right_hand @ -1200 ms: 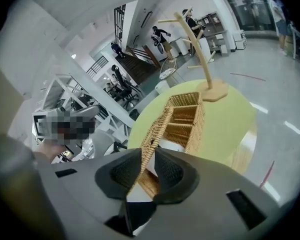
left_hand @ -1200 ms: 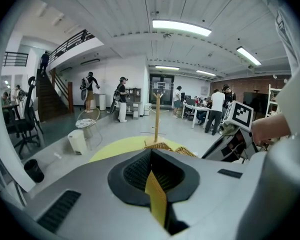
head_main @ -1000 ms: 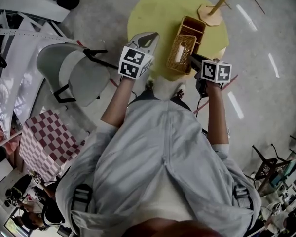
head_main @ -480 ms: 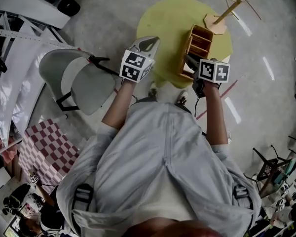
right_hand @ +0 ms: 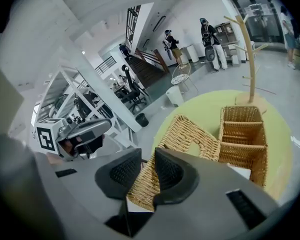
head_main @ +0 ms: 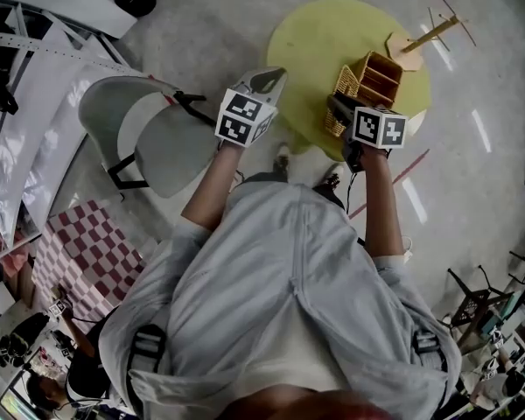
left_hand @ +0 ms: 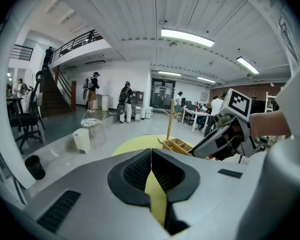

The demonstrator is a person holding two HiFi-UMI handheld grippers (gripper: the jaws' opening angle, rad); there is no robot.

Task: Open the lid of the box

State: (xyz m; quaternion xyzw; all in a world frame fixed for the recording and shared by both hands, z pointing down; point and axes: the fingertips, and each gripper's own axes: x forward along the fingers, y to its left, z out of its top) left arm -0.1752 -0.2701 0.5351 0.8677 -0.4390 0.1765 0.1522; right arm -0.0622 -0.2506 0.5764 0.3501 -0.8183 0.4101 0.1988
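Observation:
A wicker box [head_main: 383,74] with open compartments stands on the round yellow table [head_main: 315,38]. Its wicker lid [head_main: 347,83], which has a slot in it, is tilted up on edge at the box's left side. My right gripper [head_main: 339,105] is shut on the lid's near edge; in the right gripper view the lid [right_hand: 185,134] runs between the pads and the box [right_hand: 242,134] lies beyond. My left gripper [head_main: 269,79] hangs at the table's left edge, shut on nothing; in the left gripper view its jaws [left_hand: 151,156] meet, with the box [left_hand: 177,145] ahead.
A wooden stand [head_main: 417,42] with a thin upright pole is on the table just behind the box. A grey chair [head_main: 140,138] stands to the left on the floor, white shelving and a checked cloth [head_main: 87,252] further left. People stand far off in the hall.
The lid lay flat on the box a second ago; my right gripper has swung it up on edge, baring the compartments. The left gripper has kept its place.

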